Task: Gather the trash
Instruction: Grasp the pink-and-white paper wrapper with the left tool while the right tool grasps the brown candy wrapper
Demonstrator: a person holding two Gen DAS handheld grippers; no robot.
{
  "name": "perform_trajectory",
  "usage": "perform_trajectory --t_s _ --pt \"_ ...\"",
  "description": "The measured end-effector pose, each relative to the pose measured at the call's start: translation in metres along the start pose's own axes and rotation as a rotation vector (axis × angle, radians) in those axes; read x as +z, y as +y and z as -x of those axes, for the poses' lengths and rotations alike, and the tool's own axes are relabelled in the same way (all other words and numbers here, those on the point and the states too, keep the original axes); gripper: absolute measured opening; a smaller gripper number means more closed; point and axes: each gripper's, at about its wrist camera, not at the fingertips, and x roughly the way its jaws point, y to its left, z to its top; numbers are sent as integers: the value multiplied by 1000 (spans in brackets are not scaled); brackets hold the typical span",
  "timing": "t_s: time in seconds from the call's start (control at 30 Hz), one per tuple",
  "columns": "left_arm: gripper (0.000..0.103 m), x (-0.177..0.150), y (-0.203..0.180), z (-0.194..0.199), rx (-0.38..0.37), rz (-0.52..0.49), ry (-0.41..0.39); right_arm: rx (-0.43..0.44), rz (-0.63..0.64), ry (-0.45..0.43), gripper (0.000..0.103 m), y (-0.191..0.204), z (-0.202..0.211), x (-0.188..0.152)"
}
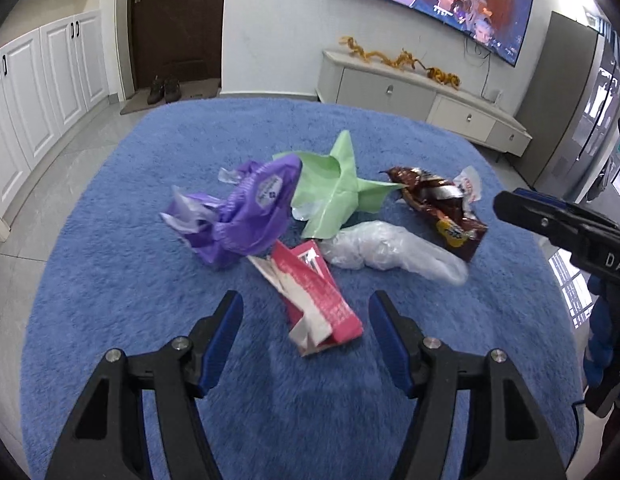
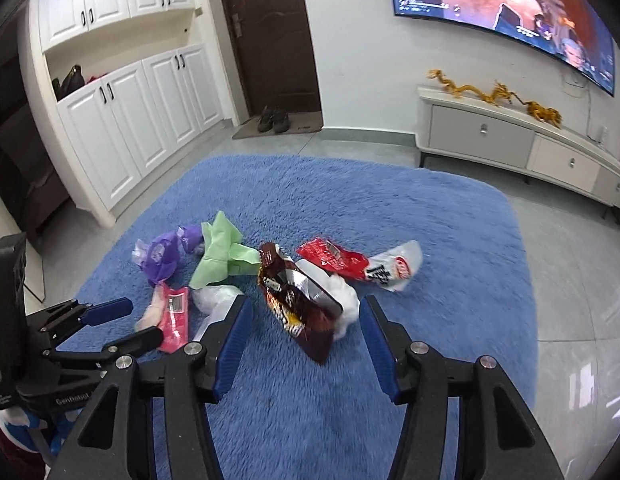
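Blue rug [image 1: 110, 280] bears pink wrapper [image 1: 313, 300], brown wrapper [image 2: 294, 300]

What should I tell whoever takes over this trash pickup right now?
Left gripper: jaws open, empty, lined up on the pink wrapper.
Right gripper: jaws open, empty, either side of the brown snack bag.
All trash lies on the blue rug: purple bag, green paper, clear plastic bag, red-and-white wrapper, plus a white wad beside the brown bag.
Done: nothing collected as far as these views show.
Left: every piece. No bin is in view.
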Motion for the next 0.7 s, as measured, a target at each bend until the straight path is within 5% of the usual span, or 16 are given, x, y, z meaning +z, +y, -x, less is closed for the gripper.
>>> perform_trajectory --t_s 0.47,0.7 --pt "63 0 4 -28 9 37 -6 75 57 49 49 7 -45 -8" --pt "54 -2 5 -28 8 33 -21 55 38 93 32 -2 -67 -17"
